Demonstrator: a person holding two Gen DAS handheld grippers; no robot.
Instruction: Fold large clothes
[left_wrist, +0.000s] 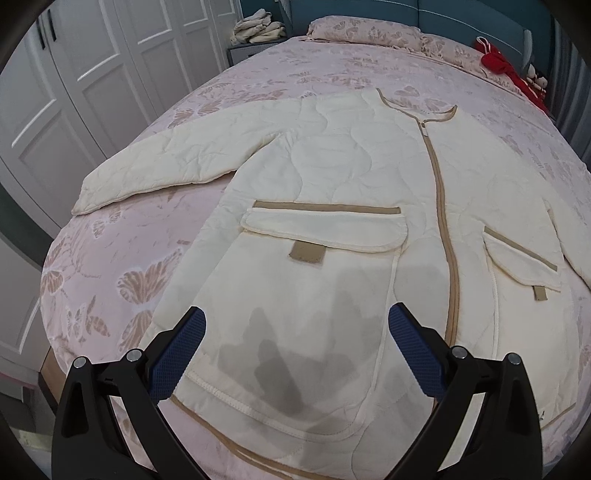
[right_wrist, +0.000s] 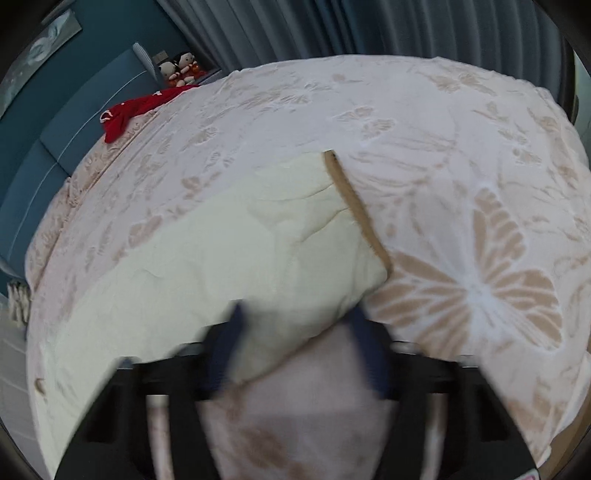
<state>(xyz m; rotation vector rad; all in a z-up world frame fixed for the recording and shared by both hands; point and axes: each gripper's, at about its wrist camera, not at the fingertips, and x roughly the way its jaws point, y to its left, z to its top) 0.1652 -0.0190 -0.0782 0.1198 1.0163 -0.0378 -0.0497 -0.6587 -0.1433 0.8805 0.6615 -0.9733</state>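
Note:
A cream quilted jacket (left_wrist: 332, 177) with tan zipper and pocket trim lies flat, face up, on the pink butterfly bedspread (left_wrist: 122, 258). Its left sleeve (left_wrist: 155, 162) stretches out to the left. My left gripper (left_wrist: 297, 332) is open and empty, hovering over the jacket's lower hem. In the right wrist view, blurred by motion, my right gripper (right_wrist: 295, 339) is open with the edge of the jacket's right sleeve (right_wrist: 229, 251) between its fingers; the tan cuff (right_wrist: 354, 206) points away. I cannot tell whether the pads touch the cloth.
A pillow (left_wrist: 369, 29) lies at the head of the bed. A red garment (left_wrist: 509, 70) lies at the far right, also in the right wrist view (right_wrist: 129, 110). White wardrobe doors (left_wrist: 92, 74) stand at left. Folded cloth (left_wrist: 258, 29) sits on a nightstand.

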